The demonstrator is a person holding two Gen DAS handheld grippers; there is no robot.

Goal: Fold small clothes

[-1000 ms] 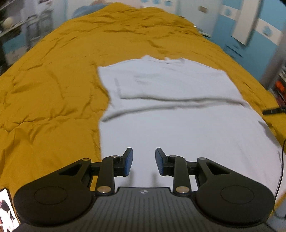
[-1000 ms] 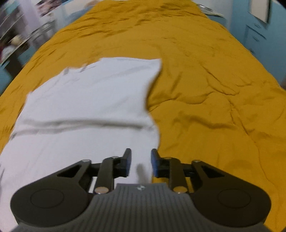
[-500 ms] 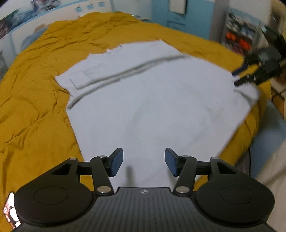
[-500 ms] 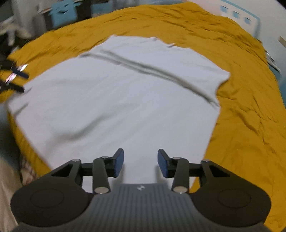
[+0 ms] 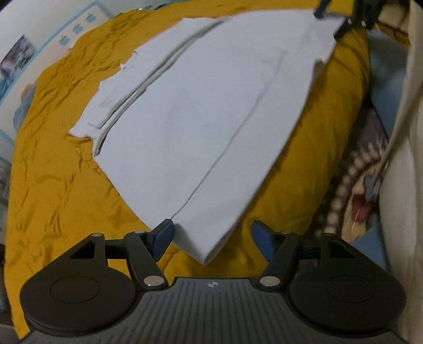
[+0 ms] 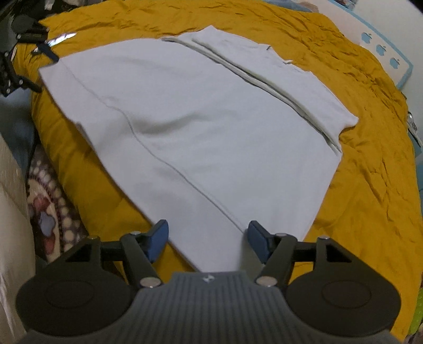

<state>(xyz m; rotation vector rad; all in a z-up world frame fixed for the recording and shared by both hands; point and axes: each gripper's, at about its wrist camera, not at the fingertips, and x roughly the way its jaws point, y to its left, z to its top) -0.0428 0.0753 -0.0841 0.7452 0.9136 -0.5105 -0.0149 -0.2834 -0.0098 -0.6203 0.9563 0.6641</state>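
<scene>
A white T-shirt (image 5: pixel 206 113) lies flat on a mustard-yellow bedspread (image 5: pixel 58 169), its sleeves folded in across the far end. It also shows in the right wrist view (image 6: pixel 201 116). My left gripper (image 5: pixel 212 239) is open, its blue pads straddling one hem corner of the shirt. My right gripper (image 6: pixel 207 239) is open, its pads straddling the other hem corner. The right gripper also shows at the top right of the left wrist view (image 5: pixel 330 18), and the left gripper shows at the top left of the right wrist view (image 6: pixel 39 60).
The bedspread (image 6: pixel 370 164) stretches far beyond the shirt. The bed edge runs along the hem side, with a patterned blanket (image 5: pixel 354 180) hanging below it, also seen in the right wrist view (image 6: pixel 50 203). A pale wall with blue trim (image 6: pixel 383 53) stands behind the bed.
Both grippers have swung from the shirt's middle out to the hem corners at the bed edge, and their jaws have opened wider. The shirt lies as before.
</scene>
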